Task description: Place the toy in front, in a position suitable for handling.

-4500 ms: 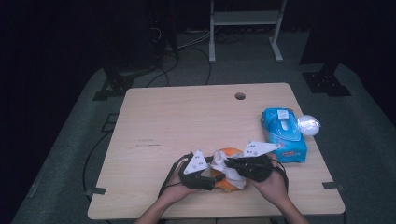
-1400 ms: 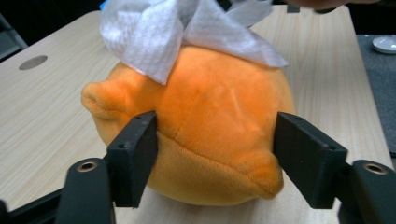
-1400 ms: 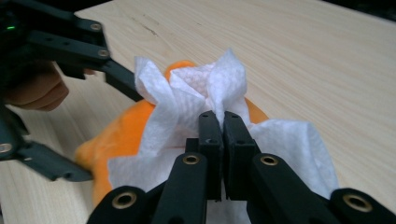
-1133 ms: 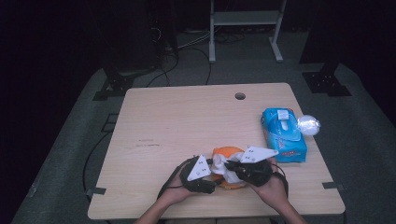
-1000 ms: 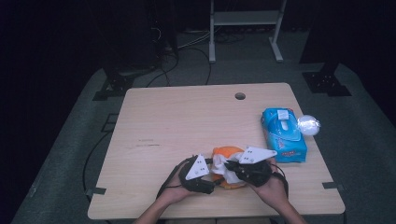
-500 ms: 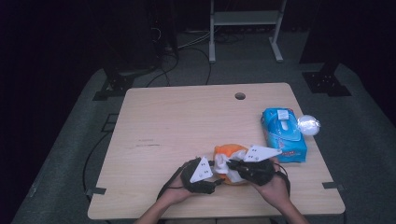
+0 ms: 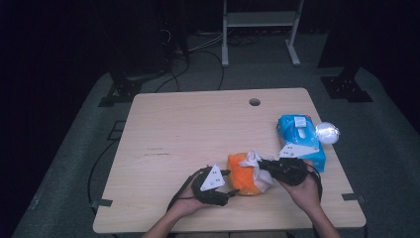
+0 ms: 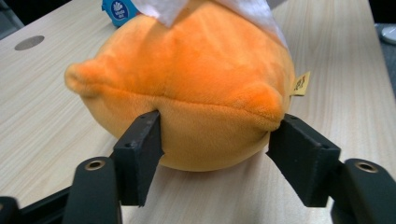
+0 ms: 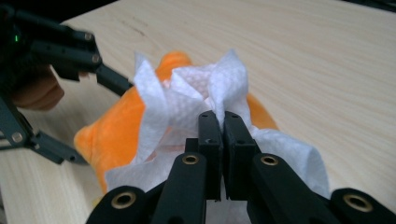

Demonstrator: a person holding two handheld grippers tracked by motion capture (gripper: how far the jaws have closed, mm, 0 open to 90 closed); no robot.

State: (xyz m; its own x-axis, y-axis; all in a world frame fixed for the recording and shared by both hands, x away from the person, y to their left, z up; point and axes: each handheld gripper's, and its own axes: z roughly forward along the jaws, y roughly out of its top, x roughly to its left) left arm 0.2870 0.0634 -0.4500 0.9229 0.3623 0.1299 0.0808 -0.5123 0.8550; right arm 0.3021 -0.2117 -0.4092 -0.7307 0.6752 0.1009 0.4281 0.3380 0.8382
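Orange plush toy (image 7: 242,174) sits on the wooden table (image 7: 198,129), near the front edge, a bit toward 5 o'clock from table centre. White tissue (image 7: 257,166) is draped over its top and its 3 o'clock side.

My left gripper (image 7: 229,184) comes at the toy from 9 o'clock. In the left gripper view its jaws are spread wide, one on each side of the toy's (image 8: 187,88) lower belly. Left jaw touches the fabric; the right one looks just at the seam, contact hard to confirm. I call it grasping the toy loosely, not squeezing. Small yellow tag (image 8: 301,84) sticks out on the toy's side at 3 o'clock in that view. Tissue (image 8: 243,9) edge shows at the top.

My right gripper (image 7: 262,166) comes from 3 o'clock. In the right gripper view its jaws are clenched on a fold of the tissue (image 9: 187,102), pinched between the two tips. The tissue bunches up in peaks above the toy (image 9: 116,135). My left gripper (image 9: 98,79) shows at 9 to 10 o'clock there, with my hand (image 9: 37,91) behind it.

Blue tissue pack (image 7: 299,139) lies at 3 o'clock on the table, near the right edge, just beside my right gripper. Shiny round ball (image 7: 327,132) touches the pack's 3 o'clock side. Small round hole (image 7: 254,102) in the table at 12 o'clock.
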